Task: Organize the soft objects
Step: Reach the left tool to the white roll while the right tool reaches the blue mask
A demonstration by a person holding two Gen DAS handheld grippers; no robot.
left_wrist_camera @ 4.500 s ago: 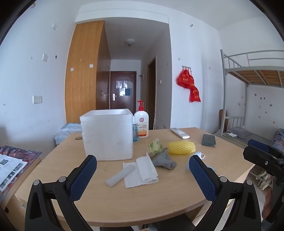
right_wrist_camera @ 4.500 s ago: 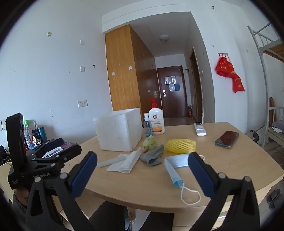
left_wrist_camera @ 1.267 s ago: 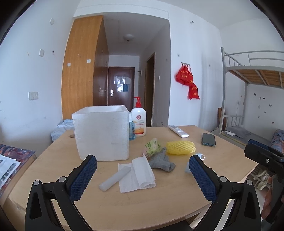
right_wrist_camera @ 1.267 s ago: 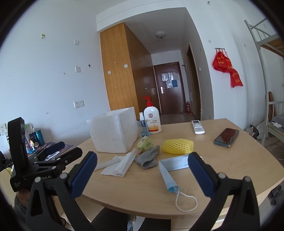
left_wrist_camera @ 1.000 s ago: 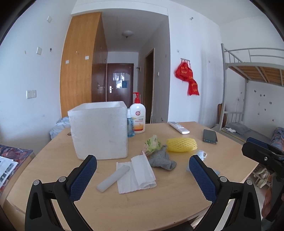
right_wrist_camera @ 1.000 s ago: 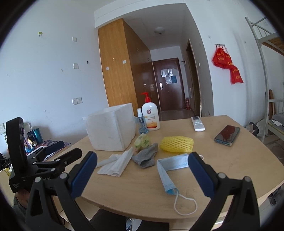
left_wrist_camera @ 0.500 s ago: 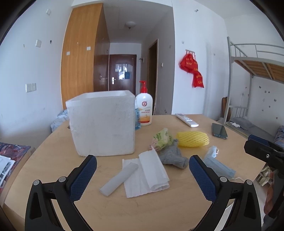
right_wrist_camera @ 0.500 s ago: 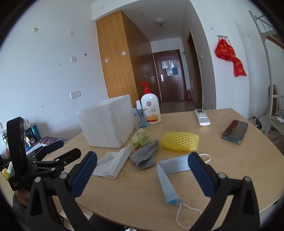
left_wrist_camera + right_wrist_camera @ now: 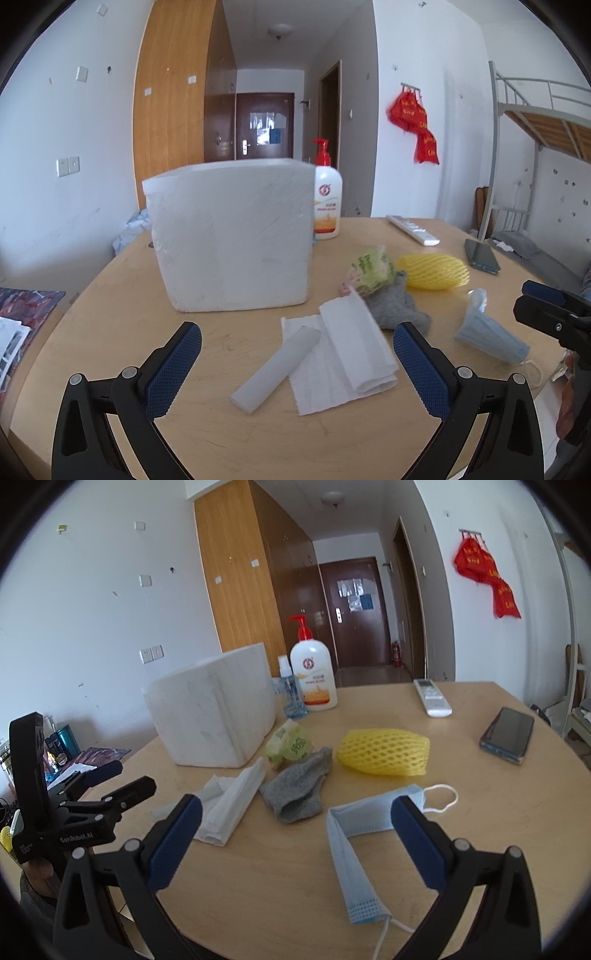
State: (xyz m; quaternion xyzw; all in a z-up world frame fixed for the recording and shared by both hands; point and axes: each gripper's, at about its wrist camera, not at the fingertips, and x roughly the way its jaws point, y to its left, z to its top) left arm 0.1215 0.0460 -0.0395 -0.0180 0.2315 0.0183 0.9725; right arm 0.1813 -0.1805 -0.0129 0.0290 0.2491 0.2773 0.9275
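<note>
both our grippers have closed in over the table (image 9: 110, 280): left gripper (image 9: 297, 363) hangs jaws wide above the foam strip (image 9: 275, 369) and tissue (image 9: 343, 365), right gripper (image 9: 295, 834) wide by the face mask (image 9: 354, 834). we judge first grasps near; foam box (image 9: 232, 236) waits.

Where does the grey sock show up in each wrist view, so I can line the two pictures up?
Left wrist view: grey sock lies right of centre, just above the right finger's tip.
Right wrist view: grey sock lies near the centre, between the tissue and the face mask.
Shared landmark: the yellow foam net, just beyond and right of the sock.
</note>
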